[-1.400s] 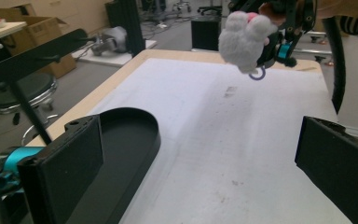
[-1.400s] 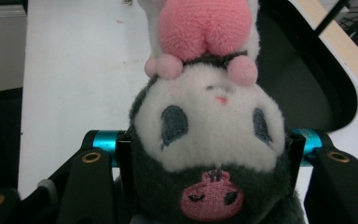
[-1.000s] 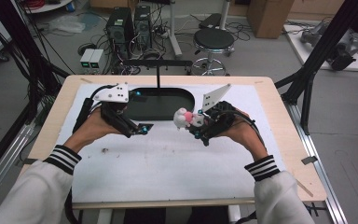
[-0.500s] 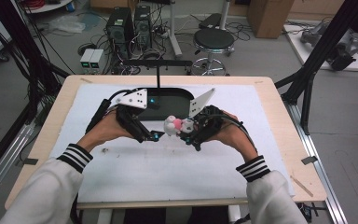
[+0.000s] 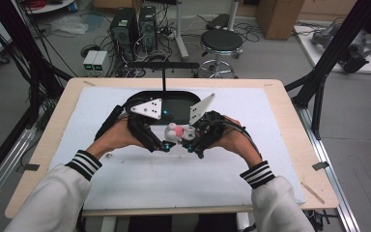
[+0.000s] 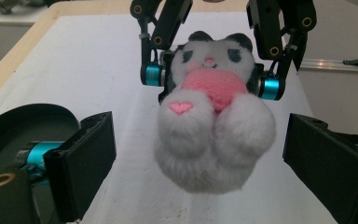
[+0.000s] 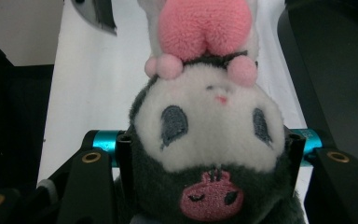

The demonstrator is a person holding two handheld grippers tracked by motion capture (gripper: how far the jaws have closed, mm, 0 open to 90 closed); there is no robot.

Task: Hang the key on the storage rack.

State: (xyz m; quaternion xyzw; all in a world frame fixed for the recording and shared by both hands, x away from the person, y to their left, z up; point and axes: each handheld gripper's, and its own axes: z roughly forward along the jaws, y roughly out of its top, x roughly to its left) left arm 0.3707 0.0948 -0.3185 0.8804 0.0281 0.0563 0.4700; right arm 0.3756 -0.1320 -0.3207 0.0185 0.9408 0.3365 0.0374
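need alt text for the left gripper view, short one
A white plush toy with dark ears and a pink heart hangs over the white table mat, its head clamped by the right gripper opposite. The left gripper has its black jaws open either side of the toy's feet, beside a black oval tray.

Left tool gapes wide; right tool clamps, tips nearly meeting.

Open white mat stretches bare toward the worktop's near edge and both side edges; toward the far edge a black oval tray and its upright post block passage behind the plush toy.
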